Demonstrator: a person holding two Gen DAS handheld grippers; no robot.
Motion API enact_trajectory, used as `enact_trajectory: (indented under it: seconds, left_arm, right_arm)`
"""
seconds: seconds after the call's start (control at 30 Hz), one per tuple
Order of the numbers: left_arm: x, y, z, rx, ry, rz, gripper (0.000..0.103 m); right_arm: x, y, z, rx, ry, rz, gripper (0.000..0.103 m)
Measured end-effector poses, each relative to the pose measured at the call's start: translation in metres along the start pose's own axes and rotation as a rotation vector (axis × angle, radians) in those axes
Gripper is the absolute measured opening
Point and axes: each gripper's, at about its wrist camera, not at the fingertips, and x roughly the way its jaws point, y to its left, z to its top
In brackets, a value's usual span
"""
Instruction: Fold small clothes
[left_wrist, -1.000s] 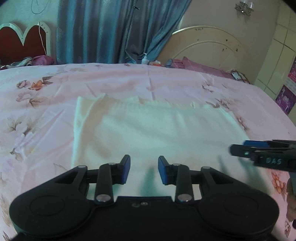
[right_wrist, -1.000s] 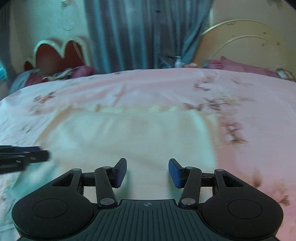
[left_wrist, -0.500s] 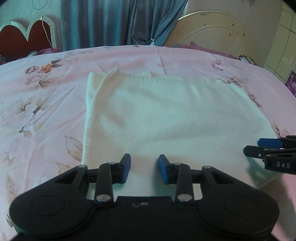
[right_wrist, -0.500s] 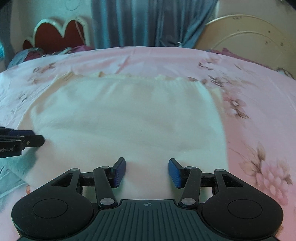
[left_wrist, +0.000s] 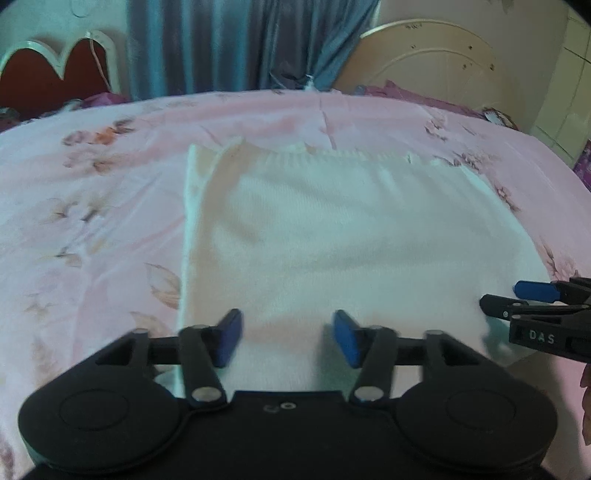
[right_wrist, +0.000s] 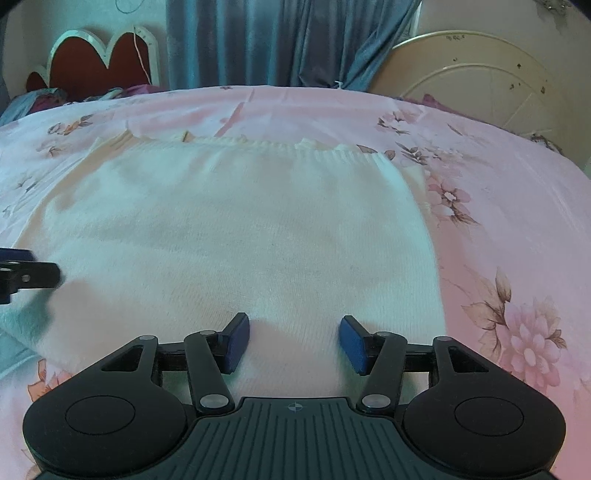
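A cream knitted garment (left_wrist: 351, 240) lies flat on the pink floral bedsheet (left_wrist: 92, 221), its ribbed hem at the far side; it also shows in the right wrist view (right_wrist: 240, 229). My left gripper (left_wrist: 288, 338) is open and empty over the garment's near left edge. My right gripper (right_wrist: 294, 341) is open and empty over the near right edge. The right gripper shows side-on in the left wrist view (left_wrist: 535, 314); the left gripper's tip shows in the right wrist view (right_wrist: 29, 275).
The bedsheet also fills the right wrist view (right_wrist: 517, 221). Behind the bed are blue curtains (left_wrist: 240, 44), a red heart-shaped headboard (left_wrist: 55, 74), a cream round headboard (left_wrist: 443, 62) and purple cloth (left_wrist: 406, 92).
Both grippers have come lower and closer to the garment's near edge. Their jaws have opened wider. The garment has not moved.
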Motion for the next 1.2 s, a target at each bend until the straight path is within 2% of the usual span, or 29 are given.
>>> enact_trajectory:
  seconds: [0.03, 0.07, 0.2, 0.33, 0.47, 0.53, 0.7, 0.87, 1.1, 1.2]
  left_arm:
    - [-0.007, -0.001, -0.002, 0.001, -0.011, -0.011, 0.071]
    - [-0.013, 0.0, -0.003, 0.002, -0.016, -0.023, 0.075]
    - [-0.029, 0.008, -0.013, -0.064, 0.007, -0.096, 0.079]
    - [-0.037, 0.027, -0.038, -0.21, 0.063, -0.145, 0.079]
    - [-0.041, 0.043, -0.063, -0.316, 0.084, -0.215, 0.07]
    - [-0.039, 0.051, -0.073, -0.407, 0.085, -0.257, 0.07]
    - [-0.022, 0.061, -0.073, -0.583, 0.035, -0.333, 0.074]
    - [0.005, 0.062, -0.06, -0.704, -0.04, -0.381, 0.073]
    - [0.035, 0.053, -0.042, -0.822, -0.189, -0.368, 0.071]
    - [0.044, 0.049, -0.04, -0.855, -0.229, -0.342, 0.049]
  right_arm:
    - [-0.003, 0.0, 0.001, 0.017, 0.001, -0.003, 0.055]
    - [-0.008, 0.001, 0.0, 0.034, -0.001, -0.003, 0.055]
    - [-0.023, 0.005, -0.003, 0.076, -0.013, 0.013, 0.055]
    - [-0.035, 0.012, -0.004, 0.098, -0.026, 0.034, 0.055]
    - [-0.046, 0.022, -0.007, 0.095, -0.039, 0.053, 0.055]
    - [-0.049, 0.026, -0.009, 0.094, -0.037, 0.063, 0.055]
    - [-0.045, 0.036, -0.005, 0.071, -0.034, 0.076, 0.055]
    - [-0.033, 0.038, 0.006, 0.057, -0.043, 0.097, 0.055]
    - [-0.001, 0.034, 0.036, 0.037, -0.065, 0.122, 0.055]
    - [0.01, 0.034, 0.05, 0.026, -0.096, 0.116, 0.055]
